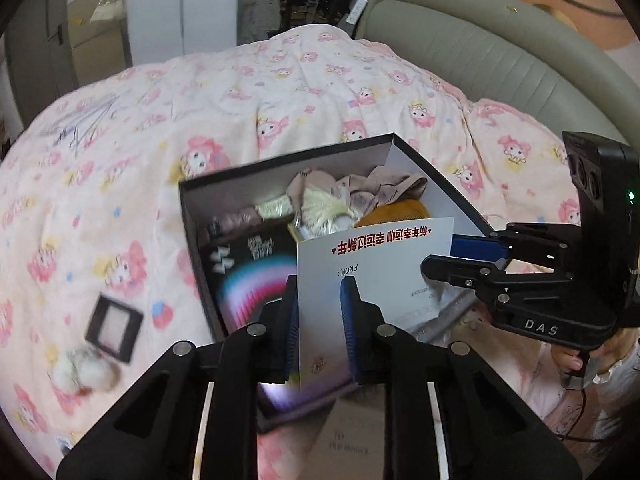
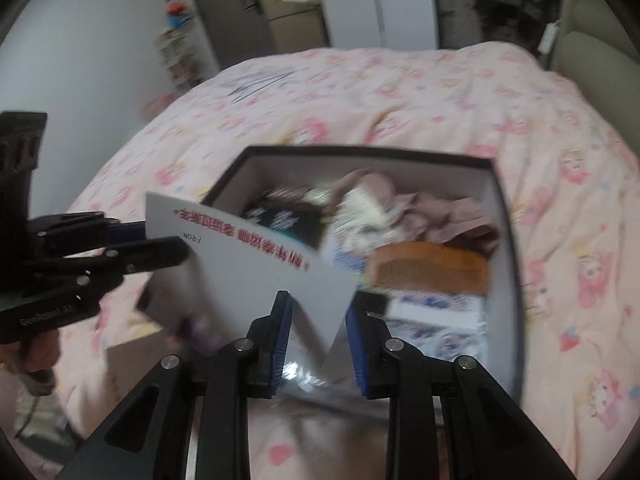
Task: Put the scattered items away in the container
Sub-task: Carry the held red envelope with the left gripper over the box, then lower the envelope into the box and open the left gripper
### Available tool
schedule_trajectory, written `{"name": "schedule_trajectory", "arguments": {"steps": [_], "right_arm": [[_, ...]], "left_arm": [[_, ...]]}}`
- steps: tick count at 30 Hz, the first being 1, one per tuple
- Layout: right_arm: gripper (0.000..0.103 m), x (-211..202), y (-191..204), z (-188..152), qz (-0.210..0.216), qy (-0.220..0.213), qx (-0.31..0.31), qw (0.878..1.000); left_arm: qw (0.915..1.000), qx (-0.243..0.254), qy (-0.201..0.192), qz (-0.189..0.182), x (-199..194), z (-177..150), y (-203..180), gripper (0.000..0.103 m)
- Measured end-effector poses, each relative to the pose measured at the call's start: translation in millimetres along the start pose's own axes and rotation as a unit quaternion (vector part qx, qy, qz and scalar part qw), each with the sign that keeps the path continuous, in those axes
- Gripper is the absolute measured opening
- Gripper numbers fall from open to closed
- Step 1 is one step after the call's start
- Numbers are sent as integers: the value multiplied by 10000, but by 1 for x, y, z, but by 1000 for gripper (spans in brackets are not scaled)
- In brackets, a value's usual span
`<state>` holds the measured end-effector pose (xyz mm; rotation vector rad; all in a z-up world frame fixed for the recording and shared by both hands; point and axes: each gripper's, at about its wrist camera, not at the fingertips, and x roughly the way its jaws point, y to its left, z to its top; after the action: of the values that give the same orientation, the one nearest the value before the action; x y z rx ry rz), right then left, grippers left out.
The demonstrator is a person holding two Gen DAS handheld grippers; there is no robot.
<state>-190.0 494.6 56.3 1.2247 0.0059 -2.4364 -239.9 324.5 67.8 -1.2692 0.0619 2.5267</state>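
A black box with a white inside (image 1: pixel 280 168) (image 2: pixel 500 216) sits on the pink bed. It holds cloth, a wooden comb (image 2: pixel 432 272) (image 1: pixel 400 214), a black booklet (image 1: pixel 256 264) and other items. A white card with red print (image 1: pixel 376 276) (image 2: pixel 256 268) stands tilted over the box's near edge. It lies between the fingers of my left gripper (image 1: pixel 320 320) and of my right gripper (image 2: pixel 318 328). Both sets of jaws stand a little apart around the card; whether either one pinches it is unclear. The right gripper (image 1: pixel 460 258) also shows from the side at the card's edge.
A small black frame (image 1: pixel 114 322) and a white fluffy item (image 1: pixel 86 372) lie on the pink printed quilt (image 1: pixel 280 92), left of the box. A grey padded headboard (image 1: pixel 500 48) runs along the right. Wardrobes and a door stand behind the bed.
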Motion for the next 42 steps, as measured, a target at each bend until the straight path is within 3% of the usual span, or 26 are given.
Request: {"name": "schedule_trajectory", "arguments": {"steps": [4, 8, 10, 11, 15, 17, 21, 28, 34, 36, 37, 42], "right_arm": [[23, 2, -9, 7, -208, -46, 26, 9998], [23, 0, -22, 14, -476, -192, 178, 9985], [22, -7, -31, 12, -506, -409, 239, 9976], [14, -8, -33, 11, -454, -449, 247, 9977], [8, 2, -36, 9, -421, -183, 97, 9989], [7, 4, -31, 9, -441, -161, -48, 9989], [7, 5, -28, 8, -159, -64, -131, 9998], [5, 2, -20, -2, -109, -108, -302, 9994], [3, -3, -22, -4, -118, -245, -375, 9989], [3, -1, -21, -5, -123, -216, -440, 9987], [3, 1, -19, -6, -206, -183, -511, 9983], [4, 9, -16, -11, -468, 103, -941, 9944]], "left_arm": [[9975, 615, 137, 329, 9, 29, -18, 15], [9931, 1097, 370, 163, 24, 43, -28, 17], [9939, 930, 583, 43, 38, 35, -21, 21], [9944, 798, 694, -47, 45, 30, -17, 21], [9925, 402, 1136, -197, 68, 12, -9, 23], [9916, 339, 1212, -287, 68, 6, -8, 32], [9925, 424, 1107, -288, 55, 3, -5, 36], [9933, 282, 1056, -368, 47, 24, 5, 38], [9931, -410, 710, -841, 39, 39, 27, 39], [9947, -405, 563, -755, 39, 36, 28, 27], [9965, -273, 523, -598, 40, 33, 25, 14], [9958, 400, 793, -233, 55, 15, 6, 8]]}}
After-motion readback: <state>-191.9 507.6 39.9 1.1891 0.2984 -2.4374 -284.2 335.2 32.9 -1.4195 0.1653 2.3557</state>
